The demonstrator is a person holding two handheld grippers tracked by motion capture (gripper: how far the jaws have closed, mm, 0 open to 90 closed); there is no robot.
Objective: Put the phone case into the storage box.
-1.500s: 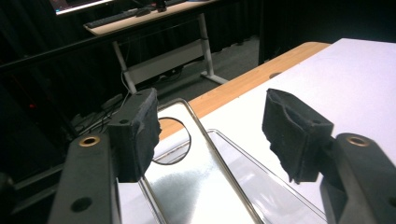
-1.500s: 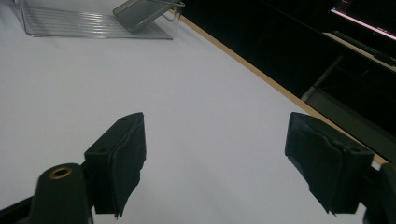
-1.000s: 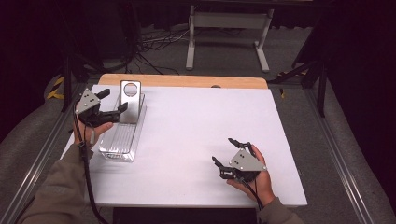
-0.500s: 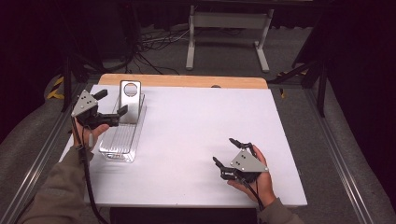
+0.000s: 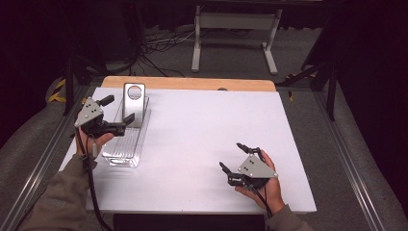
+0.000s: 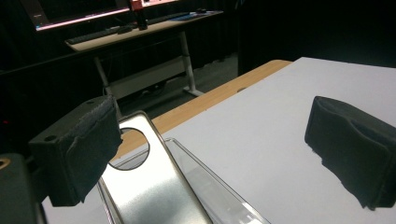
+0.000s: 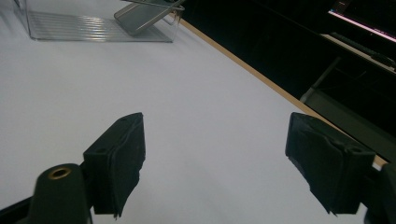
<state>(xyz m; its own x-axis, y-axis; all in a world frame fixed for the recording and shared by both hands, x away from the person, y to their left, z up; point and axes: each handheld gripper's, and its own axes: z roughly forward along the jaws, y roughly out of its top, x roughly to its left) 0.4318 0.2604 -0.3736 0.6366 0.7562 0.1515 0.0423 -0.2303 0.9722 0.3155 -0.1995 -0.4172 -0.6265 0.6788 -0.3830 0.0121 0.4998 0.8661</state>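
Presently — left gripper [image 5: 118,115] released, jaws wide beside flat brushed-metal plate with round hole [image 5: 134,102] propped in clear ribbed plastic tray [image 5: 126,144] | right gripper [image 5: 238,159] released | stiff, slick, thin — likely light; pinch upper edge by hole

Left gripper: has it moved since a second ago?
Yes. The left gripper has backed off slightly toward the table's left edge, away from the metal plate in the clear tray; its jaws have just been opening, nothing between them.

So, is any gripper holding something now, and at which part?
Nothing is held. The left gripper has just been opening beside the metal plate, jaws wide, nothing between them; the right gripper is open over the table.
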